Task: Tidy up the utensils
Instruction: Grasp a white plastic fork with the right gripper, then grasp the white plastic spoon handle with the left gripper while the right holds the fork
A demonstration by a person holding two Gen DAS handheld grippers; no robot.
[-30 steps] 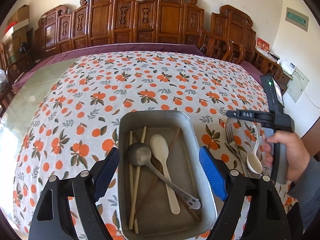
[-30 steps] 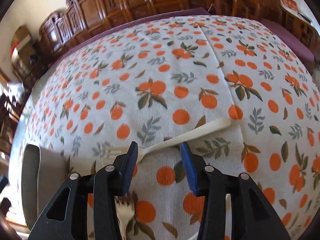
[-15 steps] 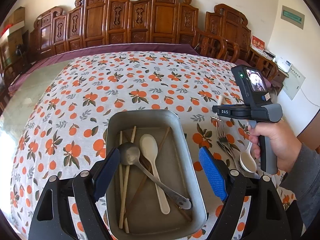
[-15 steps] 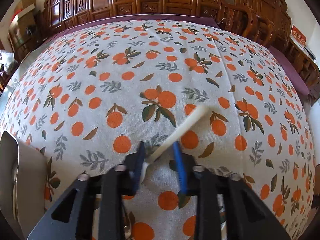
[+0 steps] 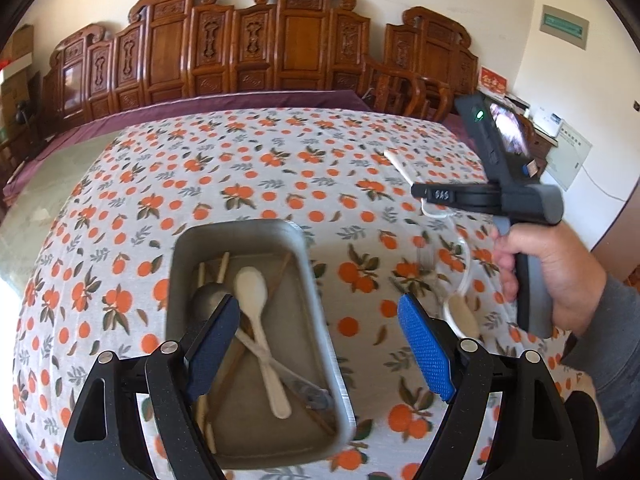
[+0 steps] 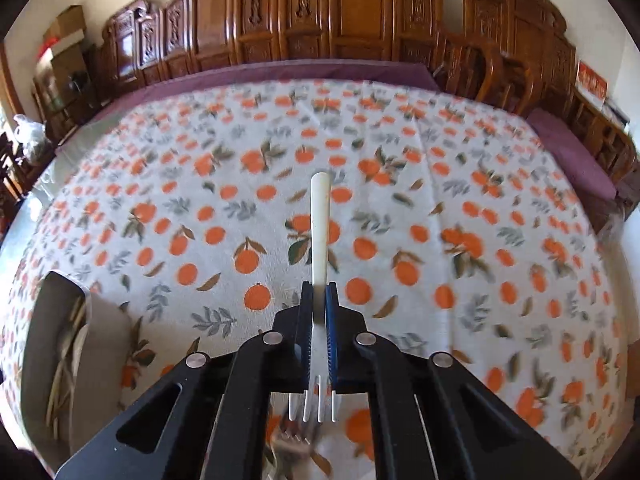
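Both tongs are over the table. Left tongs [image 5: 320, 344] hang with their blue pads [image 5: 424, 350] wide apart and nothing between them. They are above the right side of a grey tray [image 5: 316, 312]. Inside the tray lie a white spoon [image 5: 256, 312], a dark metal spoon [image 5: 208, 300] and some wooden chopsticks [image 5: 222, 268].

Right tongs [image 6: 320, 332] have just been closing and are now clamped on a white fork [image 6: 320, 224]. Its handle points to the far side and its prongs point near. The fork is up off the orange-patterned cloth [image 6: 400, 216].

To the right of the tray, another white spoon [image 5: 462, 312] lies on the cloth, near the hand [image 5: 560, 276] holding the right tongs. In the right view the tray sits at the near left.
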